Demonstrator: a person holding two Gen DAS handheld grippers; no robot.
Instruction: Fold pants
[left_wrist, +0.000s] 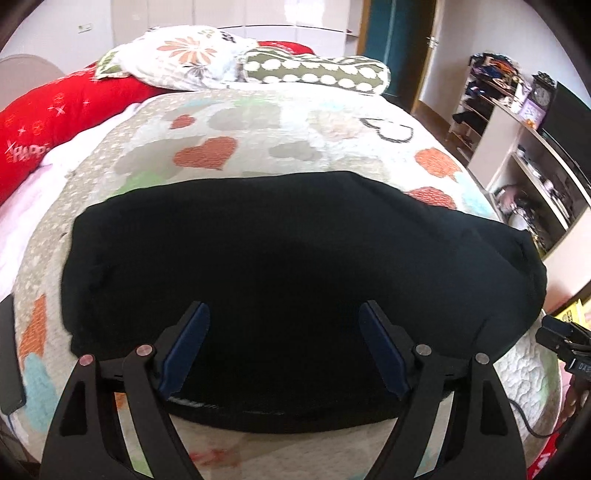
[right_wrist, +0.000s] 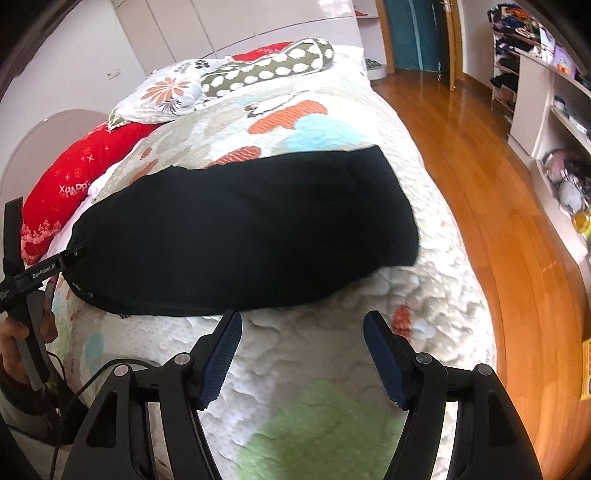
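The black pants (left_wrist: 280, 266) lie folded in a wide flat bundle on the patterned quilt (left_wrist: 258, 129). My left gripper (left_wrist: 284, 314) is open and hovers over the near edge of the pants, holding nothing. In the right wrist view the pants (right_wrist: 243, 229) lie across the middle of the quilt (right_wrist: 332, 350). My right gripper (right_wrist: 303, 325) is open and empty, just short of their near edge. The left gripper (right_wrist: 70, 254) shows at the pants' left end; the right gripper (left_wrist: 554, 332) shows at the right edge of the left wrist view.
Pillows sit at the head of the bed: a red one (left_wrist: 55, 110), a floral one (left_wrist: 184, 55) and a green dotted bolster (left_wrist: 317, 72). Right of the bed are a wooden floor (right_wrist: 480, 166) and white shelves (right_wrist: 535, 110) with clutter. A black strap (left_wrist: 9, 354) hangs at left.
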